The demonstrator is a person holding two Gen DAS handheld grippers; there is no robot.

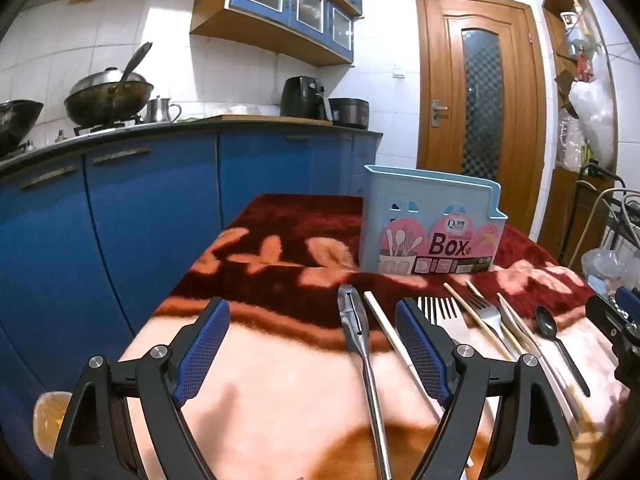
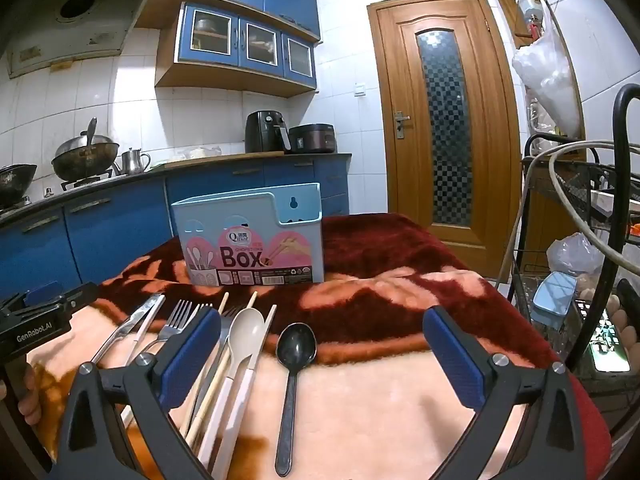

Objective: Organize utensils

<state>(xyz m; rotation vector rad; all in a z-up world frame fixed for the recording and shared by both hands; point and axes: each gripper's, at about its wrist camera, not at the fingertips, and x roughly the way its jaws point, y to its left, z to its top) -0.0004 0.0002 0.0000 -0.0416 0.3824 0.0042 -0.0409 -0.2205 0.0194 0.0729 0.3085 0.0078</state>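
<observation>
Here, I am holding both grippers over a blanket-covered table [image 2: 400, 292] in a blue-cabineted kitchen, with nothing picked up yet. The left gripper [image 1: 312, 344] and the right gripper [image 2: 322, 350] are both standing wide, gripping nothing. The utensils are lying side by side near me in a tight row: a steel knife [image 1: 354, 320], chopsticks [image 1: 390, 336], forks [image 1: 486, 312], a cream spoon [image 2: 248, 328] and a black spoon [image 2: 297, 346]. Beyond them, toward the far edge, the pale blue utensil box [image 2: 256, 216] is standing upright, open at the top. Each piece is running long-axis near to far, handle toward me, head pointing at the box. My worry: they are lying so close, some overlapping, that closing on one could be dragging a neighbour along, and the plush pile could be letting thin pieces slip out.
</observation>
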